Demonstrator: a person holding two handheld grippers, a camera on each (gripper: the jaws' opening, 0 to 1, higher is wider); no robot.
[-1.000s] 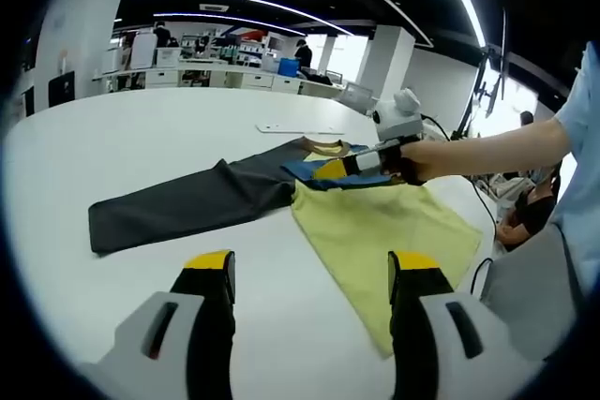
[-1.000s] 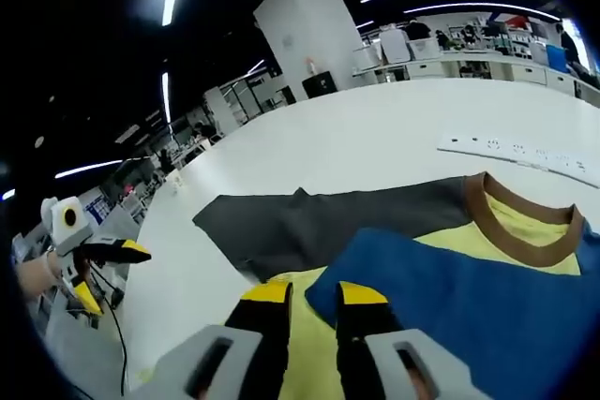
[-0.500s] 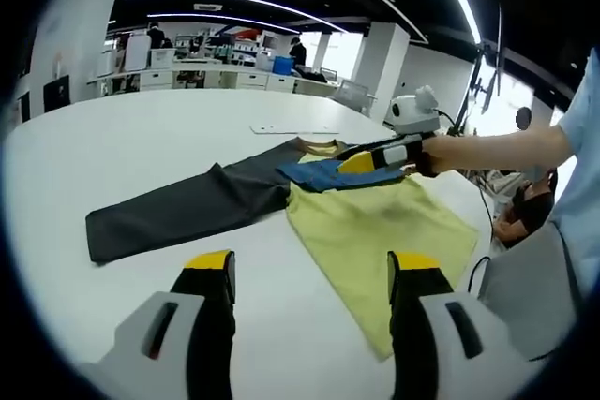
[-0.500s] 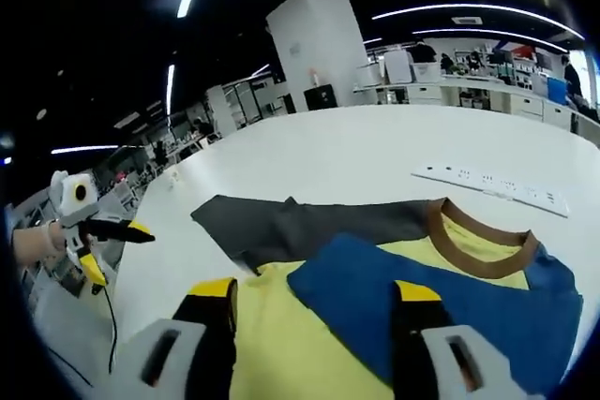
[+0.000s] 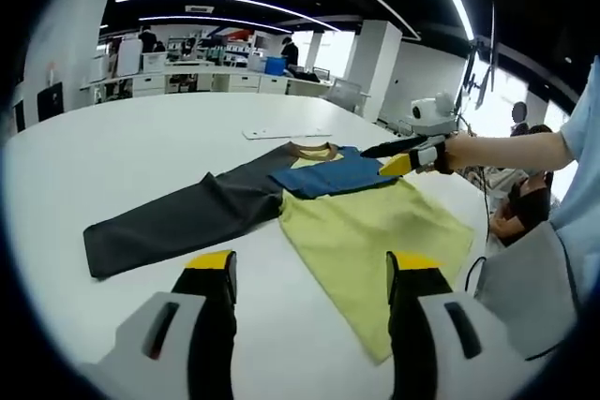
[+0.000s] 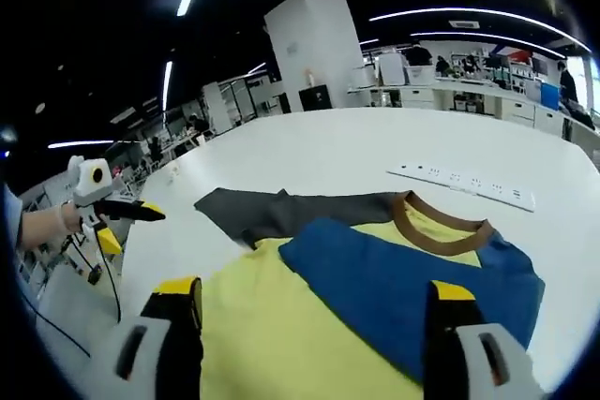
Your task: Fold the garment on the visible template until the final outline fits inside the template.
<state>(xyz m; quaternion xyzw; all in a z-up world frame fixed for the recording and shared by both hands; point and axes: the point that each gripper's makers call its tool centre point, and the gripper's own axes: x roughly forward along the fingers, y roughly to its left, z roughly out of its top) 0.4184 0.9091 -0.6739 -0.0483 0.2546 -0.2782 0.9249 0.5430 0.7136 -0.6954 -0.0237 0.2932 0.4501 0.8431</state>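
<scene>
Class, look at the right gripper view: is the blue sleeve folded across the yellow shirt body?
Yes, the blue sleeve lies folded over the yellow shirt body.

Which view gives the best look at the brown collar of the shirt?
The right gripper view: the brown collar sits near and faces the camera, its whole ring clear above the blue sleeve. In the left gripper view the collar is far, small and seen edge-on.
</scene>
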